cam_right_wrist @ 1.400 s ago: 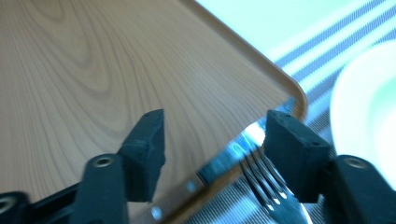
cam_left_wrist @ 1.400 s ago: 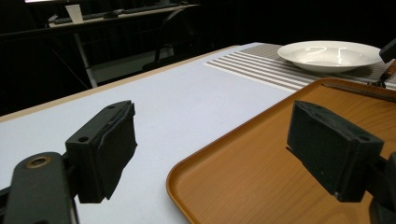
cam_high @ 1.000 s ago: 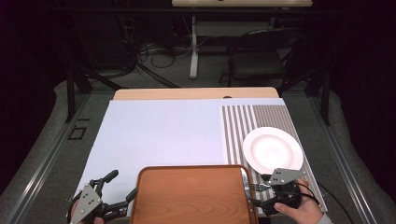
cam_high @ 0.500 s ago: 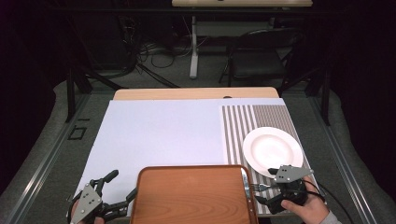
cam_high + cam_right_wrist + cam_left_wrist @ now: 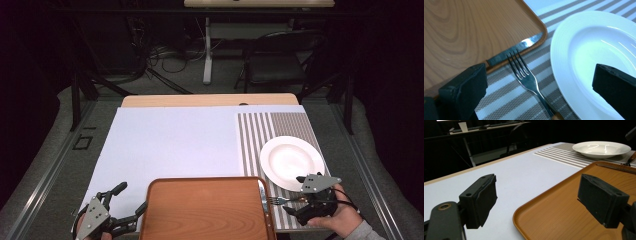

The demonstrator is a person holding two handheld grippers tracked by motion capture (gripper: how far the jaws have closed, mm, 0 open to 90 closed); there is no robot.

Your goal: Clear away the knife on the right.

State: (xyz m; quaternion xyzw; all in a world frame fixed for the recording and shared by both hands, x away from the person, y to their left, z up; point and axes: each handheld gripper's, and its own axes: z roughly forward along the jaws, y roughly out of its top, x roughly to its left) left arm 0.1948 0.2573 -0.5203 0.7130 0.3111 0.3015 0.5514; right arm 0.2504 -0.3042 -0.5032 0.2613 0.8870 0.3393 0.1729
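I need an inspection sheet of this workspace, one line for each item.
Surface: white sheet and striped placemat on the table.
Job's things: fork on the placemat, tines touching the wooden tray's edge; knife along the tray's inner rim; white plate on the placemat.
Clutter: nothing seen.
Tools: left tool open at the tray's corner; right tool just opened, fork lying free between the jaws.
Cables: a bundle on the floor beyond the table.
Surroundings: dark room, chair behind.

The table carries one wooden tray [image 5: 205, 207], one white plate [image 5: 292, 162] and one striped placemat [image 5: 267, 130]. One fork [image 5: 527, 76] and one knife [image 5: 516, 51] lie there too.
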